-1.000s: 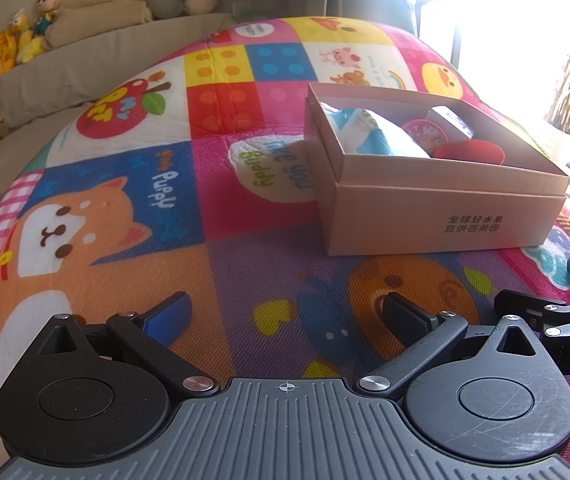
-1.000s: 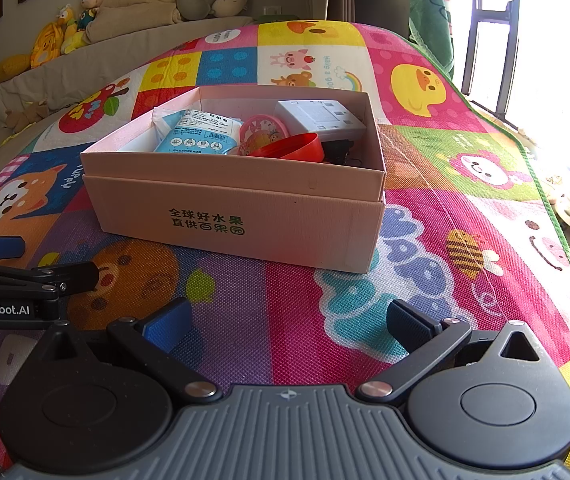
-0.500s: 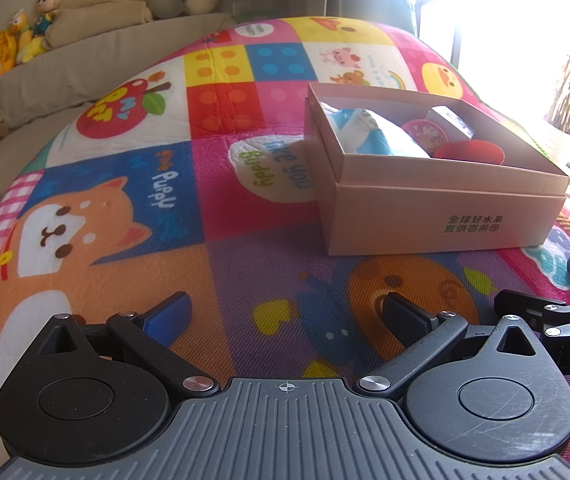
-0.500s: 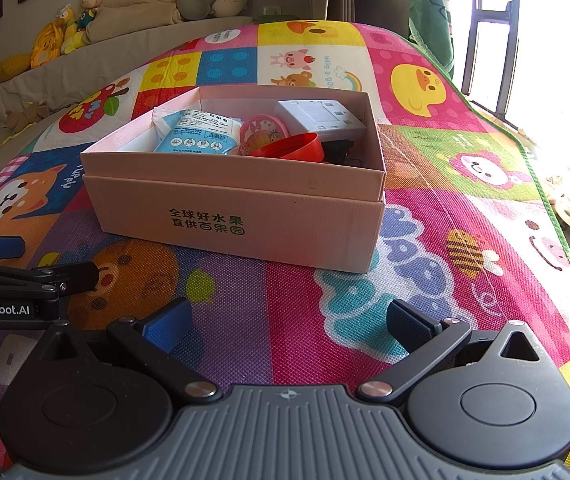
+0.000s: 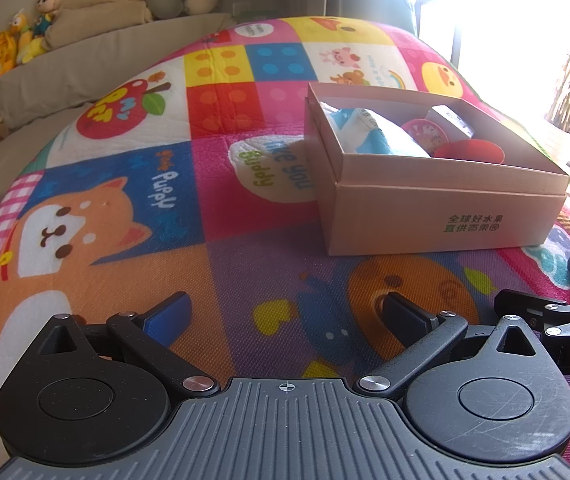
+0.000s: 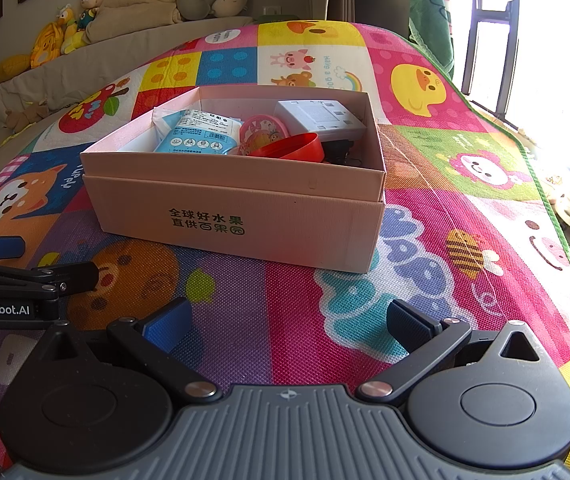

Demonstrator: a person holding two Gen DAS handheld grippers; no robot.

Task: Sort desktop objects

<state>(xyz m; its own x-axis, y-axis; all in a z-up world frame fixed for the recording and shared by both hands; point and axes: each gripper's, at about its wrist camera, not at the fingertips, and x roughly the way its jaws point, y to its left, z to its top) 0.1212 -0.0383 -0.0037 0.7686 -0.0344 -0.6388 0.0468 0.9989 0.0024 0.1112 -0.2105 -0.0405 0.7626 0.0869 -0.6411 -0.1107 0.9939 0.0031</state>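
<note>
A pink cardboard box (image 6: pixel 245 220) (image 5: pixel 445 216) stands on the colourful play mat. Inside it lie a blue-and-white packet (image 6: pixel 201 136) (image 5: pixel 369 136), a round pink case (image 6: pixel 269 134) (image 5: pixel 425 132), a red bowl (image 6: pixel 293 146) (image 5: pixel 471 150), a white box-shaped device (image 6: pixel 319 118) and something dark under it. My left gripper (image 5: pixel 285 312) stands open over the mat, left of and nearer than the box. My right gripper (image 6: pixel 289 322) is open too, in front of the box, with nothing between its fingers. Each gripper shows at the edge of the other's view.
The play mat (image 6: pixel 465 168) covers the surface and ends at a green border on the right. A beige sofa with plush toys (image 6: pixel 69 28) and cushions runs along the back left. A bright window (image 6: pixel 545 40) lies to the right.
</note>
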